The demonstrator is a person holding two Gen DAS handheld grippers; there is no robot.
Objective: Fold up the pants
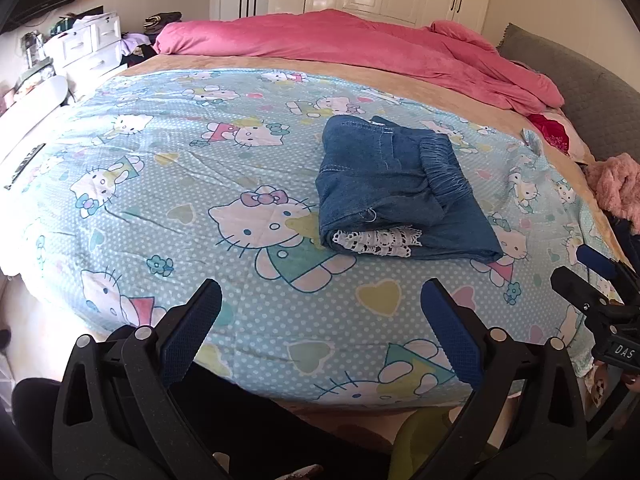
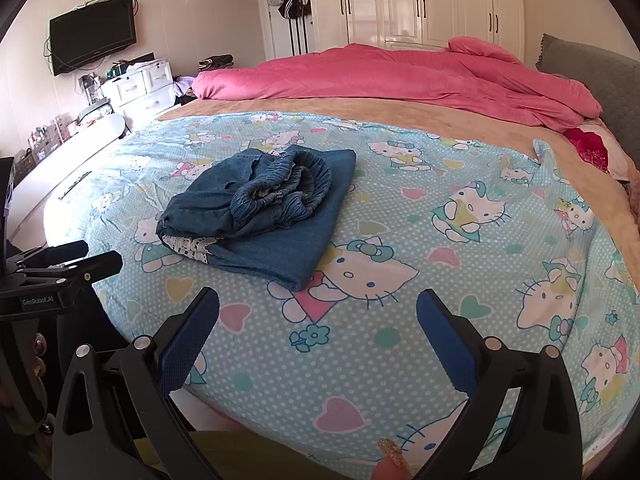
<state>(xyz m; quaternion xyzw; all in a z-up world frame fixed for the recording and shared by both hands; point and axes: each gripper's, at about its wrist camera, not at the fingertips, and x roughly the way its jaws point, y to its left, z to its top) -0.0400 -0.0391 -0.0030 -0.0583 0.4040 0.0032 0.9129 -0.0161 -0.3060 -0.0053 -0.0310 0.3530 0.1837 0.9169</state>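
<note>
Blue denim pants [image 1: 396,184] lie folded into a compact bundle on the light blue cartoon-cat bedsheet [image 1: 200,184], elastic waistband on top and white lace trim showing at the near edge. In the right wrist view the pants [image 2: 264,216] sit left of centre. My left gripper [image 1: 320,304] hangs open over the near bed edge, well short of the pants, with nothing between its fingers. My right gripper [image 2: 318,312] is also open and empty, apart from the bundle. The right gripper [image 1: 600,276] shows at the right edge of the left wrist view; the left gripper [image 2: 86,258] shows at the left of the right wrist view.
A pink duvet [image 2: 400,76] is heaped along the far side of the bed, over a tan blanket [image 2: 360,108]. A grey headboard [image 2: 592,72] stands at right. White drawers [image 2: 140,88] and a wall TV [image 2: 92,36] are at left. A pink fluffy item [image 1: 616,184] lies at the right.
</note>
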